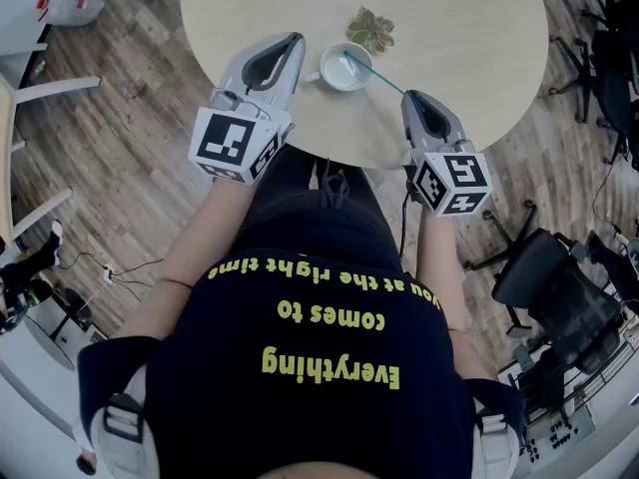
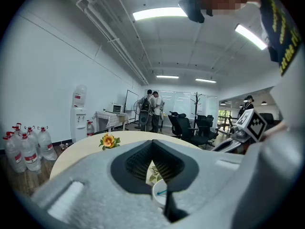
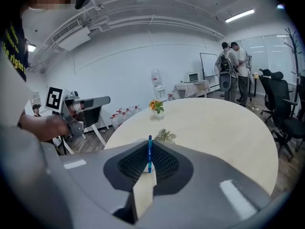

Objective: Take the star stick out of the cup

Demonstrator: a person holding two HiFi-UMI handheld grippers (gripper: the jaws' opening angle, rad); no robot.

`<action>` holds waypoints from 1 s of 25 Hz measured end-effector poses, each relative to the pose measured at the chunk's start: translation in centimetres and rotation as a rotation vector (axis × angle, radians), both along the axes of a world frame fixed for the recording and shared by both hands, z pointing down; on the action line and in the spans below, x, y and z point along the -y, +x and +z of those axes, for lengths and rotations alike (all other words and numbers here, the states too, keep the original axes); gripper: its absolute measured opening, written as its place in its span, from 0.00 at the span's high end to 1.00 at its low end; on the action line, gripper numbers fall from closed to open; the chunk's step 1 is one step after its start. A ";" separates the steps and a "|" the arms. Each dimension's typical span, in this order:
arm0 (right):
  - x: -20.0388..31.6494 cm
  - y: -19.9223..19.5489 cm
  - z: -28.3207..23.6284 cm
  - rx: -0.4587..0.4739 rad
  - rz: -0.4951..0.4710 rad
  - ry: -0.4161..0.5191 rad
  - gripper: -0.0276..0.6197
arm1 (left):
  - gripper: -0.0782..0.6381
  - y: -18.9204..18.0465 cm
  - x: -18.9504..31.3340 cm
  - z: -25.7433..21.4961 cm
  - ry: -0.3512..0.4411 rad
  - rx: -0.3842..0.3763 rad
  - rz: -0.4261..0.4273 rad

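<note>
A white cup (image 1: 344, 68) stands near the front edge of the round table (image 1: 469, 28). A thin teal star stick (image 1: 377, 74) slants out of the cup toward the right. My right gripper (image 1: 407, 96) is shut on the stick's upper end. In the right gripper view the stick (image 3: 149, 154) stands upright, pinched between the pads. My left gripper (image 1: 297, 39) lies just left of the cup, shut, with nothing visible between its pads. The left gripper view shows the cup (image 2: 159, 194) with the stick in it, below the closed jaws.
A small leafy decoration (image 1: 370, 28) lies just behind the cup. An orange flower (image 3: 157, 106) in a little vase stands farther out on the table. Office chairs (image 1: 559, 287) stand on the wooden floor to the right. Two people stand far across the room.
</note>
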State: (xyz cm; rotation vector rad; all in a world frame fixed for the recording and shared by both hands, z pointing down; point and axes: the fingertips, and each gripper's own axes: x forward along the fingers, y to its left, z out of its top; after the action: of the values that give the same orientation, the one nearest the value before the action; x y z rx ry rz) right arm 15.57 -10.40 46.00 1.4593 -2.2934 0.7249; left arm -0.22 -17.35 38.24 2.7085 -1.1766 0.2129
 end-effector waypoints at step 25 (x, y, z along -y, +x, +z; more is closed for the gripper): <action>-1.0 -0.5 -8.2 -0.043 -0.025 0.142 0.91 | 0.89 -1.9 -1.3 -4.1 0.083 -0.026 -0.019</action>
State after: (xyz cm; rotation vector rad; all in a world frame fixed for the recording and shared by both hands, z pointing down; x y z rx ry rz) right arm 15.12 -9.39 37.81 1.4890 -2.3681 0.5276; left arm -2.12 -16.04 34.17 2.7609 -1.2291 0.1293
